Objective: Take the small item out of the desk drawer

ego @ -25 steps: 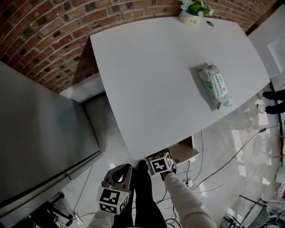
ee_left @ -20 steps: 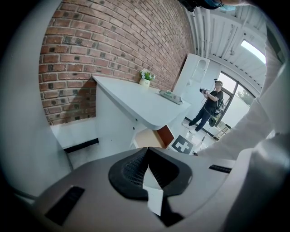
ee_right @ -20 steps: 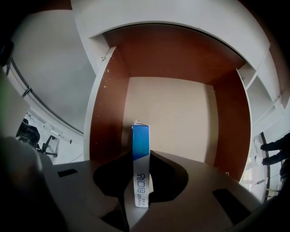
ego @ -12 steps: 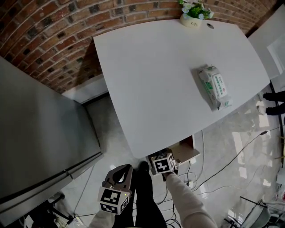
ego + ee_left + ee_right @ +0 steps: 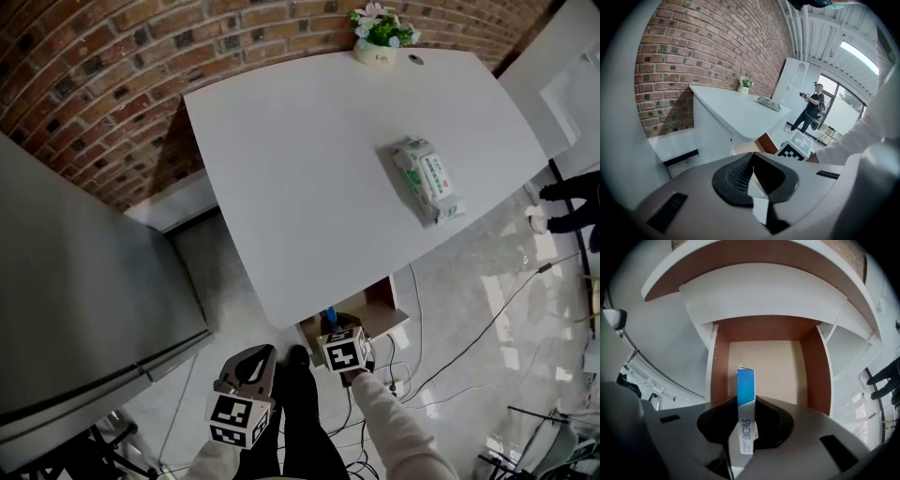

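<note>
Holding blue-white box [image 5: 745, 383], right gripper [image 5: 746, 405] over open drawer [image 5: 764, 357].

I see pale cream long sleeves [image 5: 398, 436], dark trousers [image 5: 305, 427], and a smooth grey moulded left gripper [image 5: 753, 174] and right gripper [image 5: 746, 422], each with black ribbed pads [image 5: 733, 176] and a black-and-white square-marker cube [image 5: 345, 350].

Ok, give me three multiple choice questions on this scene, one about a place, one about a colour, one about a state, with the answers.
1. Where is the pack of wipes? A on the desk; B on a shelf; C on a chair.
2. What colour is the small box in the right claw? A red; B blue and white; C green.
3. The drawer is: A shut; B open; C removed.
Answers: A, it lies on the white top; B, blue end, white printed end; B, its inside shows.
</note>
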A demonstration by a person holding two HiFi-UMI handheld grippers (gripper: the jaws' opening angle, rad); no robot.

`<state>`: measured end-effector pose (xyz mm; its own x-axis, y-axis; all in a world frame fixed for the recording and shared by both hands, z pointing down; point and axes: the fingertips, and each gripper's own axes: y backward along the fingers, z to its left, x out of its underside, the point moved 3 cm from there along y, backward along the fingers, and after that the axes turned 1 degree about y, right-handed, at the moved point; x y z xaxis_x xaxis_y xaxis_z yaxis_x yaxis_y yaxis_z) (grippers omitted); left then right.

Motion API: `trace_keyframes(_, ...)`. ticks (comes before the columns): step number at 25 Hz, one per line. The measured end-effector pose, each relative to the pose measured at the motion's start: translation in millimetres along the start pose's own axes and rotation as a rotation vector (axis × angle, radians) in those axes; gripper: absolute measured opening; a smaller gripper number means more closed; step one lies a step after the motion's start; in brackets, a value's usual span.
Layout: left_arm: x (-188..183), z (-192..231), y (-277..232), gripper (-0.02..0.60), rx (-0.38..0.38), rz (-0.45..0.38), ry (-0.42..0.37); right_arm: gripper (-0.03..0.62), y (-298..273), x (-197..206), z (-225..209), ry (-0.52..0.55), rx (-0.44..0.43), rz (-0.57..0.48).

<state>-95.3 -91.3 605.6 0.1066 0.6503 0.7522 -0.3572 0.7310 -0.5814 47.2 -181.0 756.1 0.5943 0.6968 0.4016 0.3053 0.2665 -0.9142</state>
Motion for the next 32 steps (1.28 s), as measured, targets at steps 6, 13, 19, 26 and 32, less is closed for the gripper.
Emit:
trace_keyframes(6, -8.8, -8.8, 5.0, 0.018, 0.022, -0.021, -0.034, 0.100, 33.2, 0.8, 0.5, -0.050, 0.018, -0.056)
trace_keyframes(13, -16.2, -18.6, 12.6, 0.018, 0.048, -0.035, -0.075, 0.100, 69.2, 0.9, 5.1, -0.104, 0.033, -0.120)
trace_keyframes(19, -22.3, -30.7, 21.3, 0.018, 0.074, -0.048, -0.091, 0.100, 104.7, 2.9, 14.7, -0.167, 0.036, -0.178)
trace_keyframes(26, -27.4, -45.5, 29.0, 0.018, 0.108, -0.063, -0.120, 0.100, 148.8, 7.4, 25.4, -0.184, 0.059, -0.261)
trace_keyframes(32, -27.9, -57.3, 35.2, 0.018, 0.128, -0.077, -0.141, 0.100, 183.2, 7.8, 31.6, -0.211, 0.064, -0.345)
